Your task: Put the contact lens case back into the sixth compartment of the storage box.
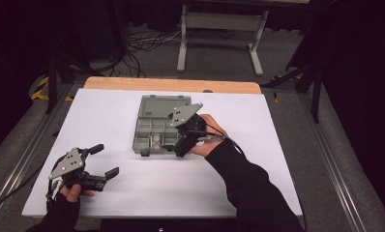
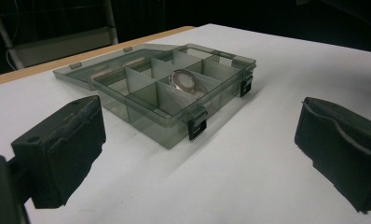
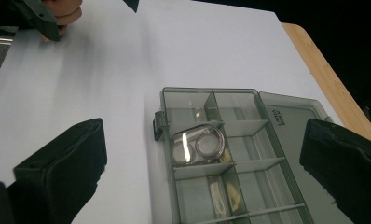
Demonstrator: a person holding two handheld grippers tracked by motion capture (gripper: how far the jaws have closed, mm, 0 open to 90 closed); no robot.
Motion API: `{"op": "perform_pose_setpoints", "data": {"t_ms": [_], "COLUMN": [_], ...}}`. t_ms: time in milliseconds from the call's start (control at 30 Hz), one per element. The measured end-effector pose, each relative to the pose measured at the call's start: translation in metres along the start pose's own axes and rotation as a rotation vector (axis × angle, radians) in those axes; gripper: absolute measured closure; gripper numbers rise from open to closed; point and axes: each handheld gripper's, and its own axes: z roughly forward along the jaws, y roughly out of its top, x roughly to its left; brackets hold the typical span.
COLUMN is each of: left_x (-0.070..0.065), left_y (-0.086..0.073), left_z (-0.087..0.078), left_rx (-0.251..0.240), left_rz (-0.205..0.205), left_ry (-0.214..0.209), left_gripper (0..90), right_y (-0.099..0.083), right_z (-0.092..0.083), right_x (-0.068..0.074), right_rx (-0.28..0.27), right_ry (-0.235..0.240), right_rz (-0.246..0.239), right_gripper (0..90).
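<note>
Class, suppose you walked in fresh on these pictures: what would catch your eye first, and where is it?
The open grey box at the middle of the white table, its lid laid flat behind it. Next, the clear tape roll in a compartment by the latched front wall. Then the tongs, both open: the right tongs over the box's right end, the left tongs low near the table's front left.

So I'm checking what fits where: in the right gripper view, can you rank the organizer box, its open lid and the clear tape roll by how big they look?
1. Organizer box: largest, though cut off at the bottom edge.
2. Open lid: looks smaller, but the right jaw hides part of it, so this is unsure.
3. Clear tape roll: clearly smallest, lying inside one compartment.
</note>
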Motion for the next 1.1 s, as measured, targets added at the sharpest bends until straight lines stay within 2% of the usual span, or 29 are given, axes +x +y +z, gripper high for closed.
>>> {"op": "perform_pose_setpoints", "data": {"t_ms": [333,567,733,1100], "left_x": [0.001,0.0,0.0,0.001], "left_y": [0.0,0.0,0.0,0.0], "left_z": [0.0,0.0,0.0,-0.001], "left_rx": [-0.003,-0.003,-0.005,-0.008], "left_rz": [0.001,-0.001,0.0,0.001], "left_ry": [0.005,0.007,0.01,0.014], "left_gripper": [2.6,2.6,2.6,2.6], "right_y": [-0.013,-0.026,-0.036,-0.059], "right_z": [-0.028,-0.046,-0.057,-0.078], "right_x": [0.011,0.019,0.023,0.034], "right_rx": [-0.029,-0.046,-0.095,-0.138], "right_ry": [-0.035,-0.083,-0.102,-0.151], "right_rz": [0.03,0.058,0.094,0.151], "right_gripper": [1.3,1.7,1.5,1.4]}}
